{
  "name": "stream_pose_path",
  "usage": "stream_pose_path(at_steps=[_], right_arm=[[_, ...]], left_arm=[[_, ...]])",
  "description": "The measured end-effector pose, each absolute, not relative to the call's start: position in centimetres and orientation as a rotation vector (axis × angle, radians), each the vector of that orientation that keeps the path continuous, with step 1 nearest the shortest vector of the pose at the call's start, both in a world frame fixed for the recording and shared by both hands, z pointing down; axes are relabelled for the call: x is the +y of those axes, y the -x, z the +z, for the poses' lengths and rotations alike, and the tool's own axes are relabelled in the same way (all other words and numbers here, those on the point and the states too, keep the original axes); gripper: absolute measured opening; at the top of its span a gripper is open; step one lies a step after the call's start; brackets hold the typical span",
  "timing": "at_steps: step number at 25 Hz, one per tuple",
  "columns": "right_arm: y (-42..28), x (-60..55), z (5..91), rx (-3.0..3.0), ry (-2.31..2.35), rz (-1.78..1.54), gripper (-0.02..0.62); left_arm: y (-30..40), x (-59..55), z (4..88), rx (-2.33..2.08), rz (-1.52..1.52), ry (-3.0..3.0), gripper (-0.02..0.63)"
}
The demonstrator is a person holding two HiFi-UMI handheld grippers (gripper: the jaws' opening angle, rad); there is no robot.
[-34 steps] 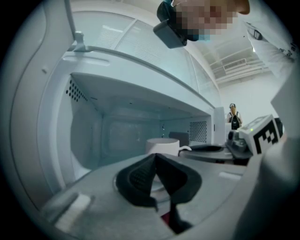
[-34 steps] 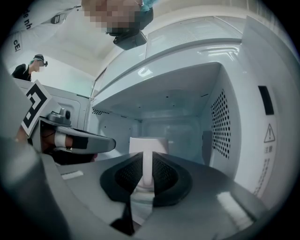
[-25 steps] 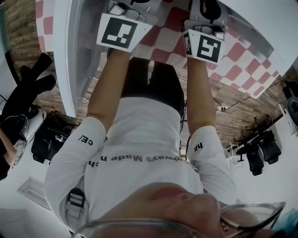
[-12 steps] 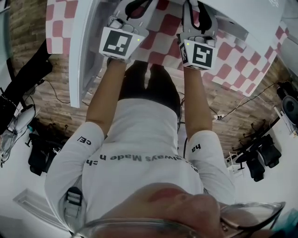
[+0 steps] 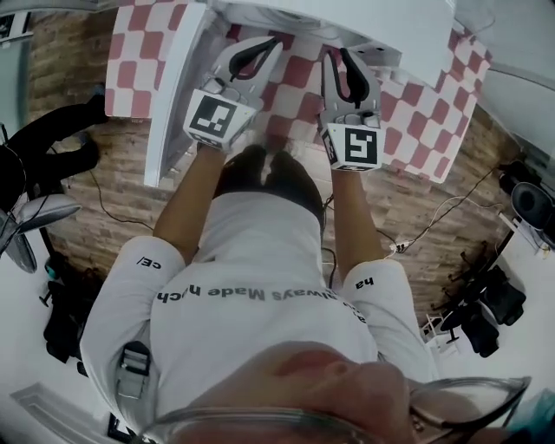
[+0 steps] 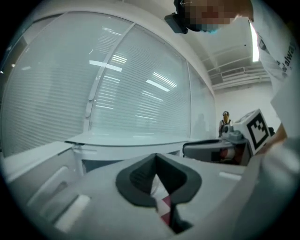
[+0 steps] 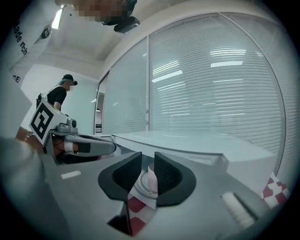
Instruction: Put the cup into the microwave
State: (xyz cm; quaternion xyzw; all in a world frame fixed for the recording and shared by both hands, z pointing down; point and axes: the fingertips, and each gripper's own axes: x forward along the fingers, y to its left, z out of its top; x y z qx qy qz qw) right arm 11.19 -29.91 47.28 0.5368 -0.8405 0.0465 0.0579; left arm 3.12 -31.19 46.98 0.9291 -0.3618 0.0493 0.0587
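No cup shows in any view. In the head view both grippers are held out over a red-and-white checked tablecloth (image 5: 416, 113), in front of a white microwave (image 5: 347, 17). The microwave's white door (image 5: 173, 95) stands swung open at the left. My left gripper (image 5: 276, 42) (image 6: 157, 165) has its pads meeting, with nothing between them. My right gripper (image 5: 332, 52) (image 7: 147, 169) has its pads a narrow gap apart. Through that gap I see something white with a curved edge and the checked cloth; I cannot tell what the white thing is.
The table's front edge runs just past the person's arms, above a brick-patterned floor (image 5: 408, 199). Black chairs and gear stand at the left (image 5: 52, 165) and right (image 5: 494, 295). Cables (image 5: 434, 217) lie on the floor. Window blinds fill both gripper views.
The head view has pulled back from the microwave. Both grippers now sit lower in the picture, showing their full fingers, with more of the table and door in sight.
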Motion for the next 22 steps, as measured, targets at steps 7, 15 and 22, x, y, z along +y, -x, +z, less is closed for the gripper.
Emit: stream_pose_path(at_steps=[7,15,22], right_arm=[[-10.8,-26.1,40.3,-2.592,-1.567,0.120,0.063],[-10.3,-22.8,34.2,-2.616,-1.554,0.132,0.052],[-10.2,-19.8,29.4,-2.634,-1.517,0.092,0.049]], left_arm=[[-2.4,-27.8,41.1,-1.060,0.157,-2.804,0.005],[-2.1,-25.0,35.1,-1.077,0.100,-2.844,0.003],[-1.3,-22.5,30.3,-1.111,0.072,-2.852,0.005]])
